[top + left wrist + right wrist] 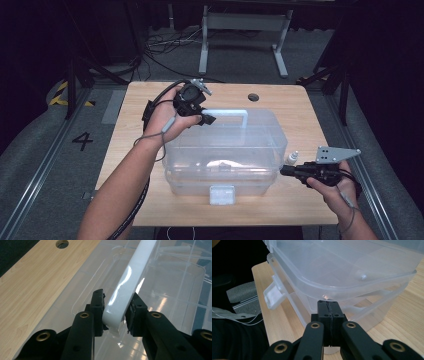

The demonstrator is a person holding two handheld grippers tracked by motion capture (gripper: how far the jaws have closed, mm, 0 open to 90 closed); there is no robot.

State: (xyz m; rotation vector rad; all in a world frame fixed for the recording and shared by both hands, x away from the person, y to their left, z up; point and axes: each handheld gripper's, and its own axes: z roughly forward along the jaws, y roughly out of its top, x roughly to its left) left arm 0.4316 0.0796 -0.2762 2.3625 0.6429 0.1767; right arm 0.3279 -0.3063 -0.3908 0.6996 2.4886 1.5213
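On table (150,100): clear storage box (225,150), centre. Left gripper (115,312) fingers (98,307) clamped on white lid handle (130,280). Right gripper (328,311) fingers pressed together, empty, touching box's right rim.

Clear plastic box (225,155), lid shut, white handle (235,114) up, mid-table.

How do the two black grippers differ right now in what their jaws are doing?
The left gripper has its jaws apart, clamped on the white handle of the clear box; the right gripper has its jaws shut together with nothing between them. The left sits on top of the box; the right rests low at the box's side, under the lid rim. Both have black jaws.
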